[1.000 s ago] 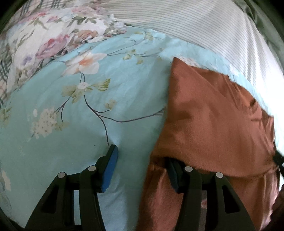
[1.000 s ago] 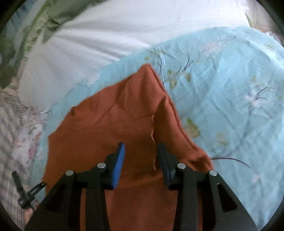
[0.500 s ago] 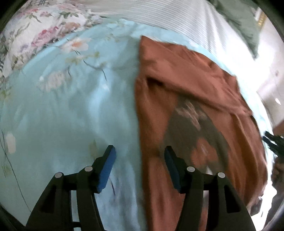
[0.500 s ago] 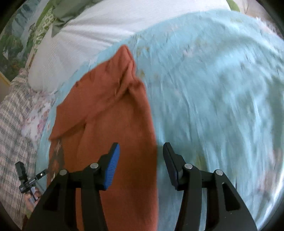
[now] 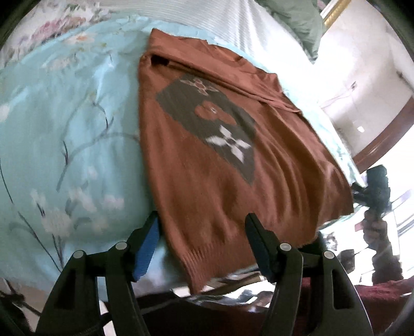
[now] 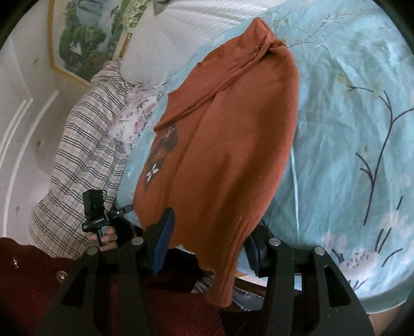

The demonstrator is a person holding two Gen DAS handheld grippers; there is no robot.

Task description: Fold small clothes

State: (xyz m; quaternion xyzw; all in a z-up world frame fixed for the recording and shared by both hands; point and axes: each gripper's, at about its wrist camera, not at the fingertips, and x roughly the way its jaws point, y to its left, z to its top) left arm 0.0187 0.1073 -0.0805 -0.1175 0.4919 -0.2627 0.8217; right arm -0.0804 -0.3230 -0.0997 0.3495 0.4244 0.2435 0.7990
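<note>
Rust sweater (image 5: 207, 165) on bed (image 5: 77, 129), sleeves folded in, hem overhanging the near edge. Left claw (image 5: 201, 245), just opening, and right claw (image 6: 207, 240) both wide, empty. Next, probably: pinch hem, fold toward collar.

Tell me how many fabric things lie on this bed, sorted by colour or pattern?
Rust-orange sweater: 1
Light blue floral sheet: 1
Checked cloth: 1
White striped pillow: 1
Pink floral cloth: 1
Total: 5
</note>
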